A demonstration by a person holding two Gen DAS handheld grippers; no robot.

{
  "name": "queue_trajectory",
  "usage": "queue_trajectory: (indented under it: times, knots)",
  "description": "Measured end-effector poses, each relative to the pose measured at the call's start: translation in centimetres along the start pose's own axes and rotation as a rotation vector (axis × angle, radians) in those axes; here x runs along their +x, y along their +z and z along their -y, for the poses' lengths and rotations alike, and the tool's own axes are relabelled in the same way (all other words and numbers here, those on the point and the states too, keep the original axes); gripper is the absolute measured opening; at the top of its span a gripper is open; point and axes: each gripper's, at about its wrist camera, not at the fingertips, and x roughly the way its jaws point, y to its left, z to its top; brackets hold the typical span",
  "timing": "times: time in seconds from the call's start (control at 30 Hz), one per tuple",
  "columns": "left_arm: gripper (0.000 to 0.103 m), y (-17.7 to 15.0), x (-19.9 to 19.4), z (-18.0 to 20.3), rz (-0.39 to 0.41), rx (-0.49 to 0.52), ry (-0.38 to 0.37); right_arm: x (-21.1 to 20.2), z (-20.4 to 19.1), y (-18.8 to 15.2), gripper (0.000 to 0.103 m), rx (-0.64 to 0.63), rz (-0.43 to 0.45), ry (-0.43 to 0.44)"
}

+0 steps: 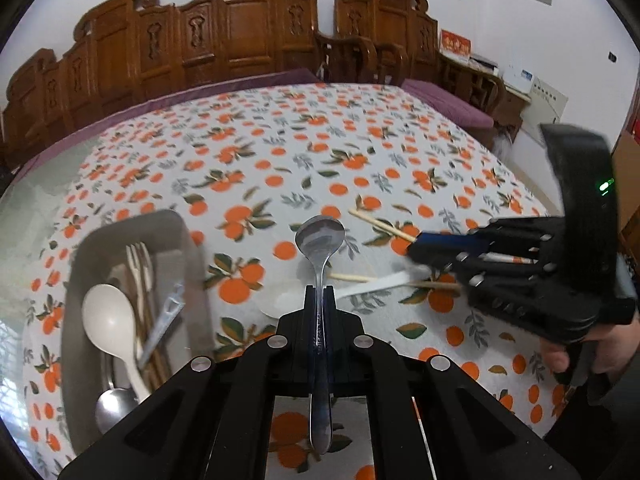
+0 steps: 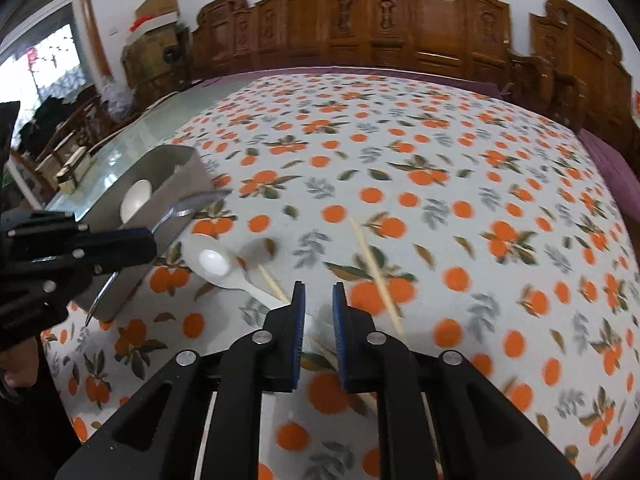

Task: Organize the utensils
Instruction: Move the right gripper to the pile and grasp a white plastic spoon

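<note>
Gray tray (image 1: 192, 248) at nine o'clock, holding a white spoon (image 1: 110, 320), forks and chopsticks. Left gripper (image 1: 319, 292) pinching the steel spoon (image 1: 320, 236) clear of the cloth: next, probably carry to tray, release. At three o'clock, right gripper (image 2: 319, 288) parted, empty, over loose chopsticks (image 2: 374, 272).

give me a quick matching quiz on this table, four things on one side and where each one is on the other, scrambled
Things:
1. metal spoon
2. white spoon
3. forks
4. chopsticks

Places:
A. loose on the tablecloth, right of the white spoon
B. inside the grey tray
C. clamped in the left hand-held gripper
D. flat on the tablecloth beside the tray

Pairs: 1-C, 2-D, 3-B, 4-A
</note>
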Motion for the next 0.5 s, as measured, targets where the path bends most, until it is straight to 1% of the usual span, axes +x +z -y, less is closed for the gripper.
queue_trajectory:
  times: [0.03, 0.07, 0.2, 0.33, 0.5]
  knots:
    - [0.003, 0.1, -0.3, -0.2, 0.007, -0.004, 0.001, 0.2, -0.4, 0.1, 0.027, -0.013, 0.001, 0.008]
    - [0.003, 0.1, -0.5, -0.4, 0.012, -0.008, 0.001, 0.4, -0.7, 0.3, 0.029, -0.025, 0.000, 0.014]
    - [0.003, 0.2, -1.4, -1.1, 0.029, -0.024, 0.002, 1.5, -2.0, 0.9, 0.029, -0.068, -0.009, 0.055]
    - [0.003, 0.2, -1.8, -1.6, 0.038, -0.031, 0.005, 2.8, -2.6, 1.0, 0.029, -0.076, -0.038, 0.073]
    - [0.003, 0.1, -1.9, -1.7, 0.041, -0.032, 0.008, 3.2, -3.5, 1.1, 0.029, -0.102, -0.044, 0.111]
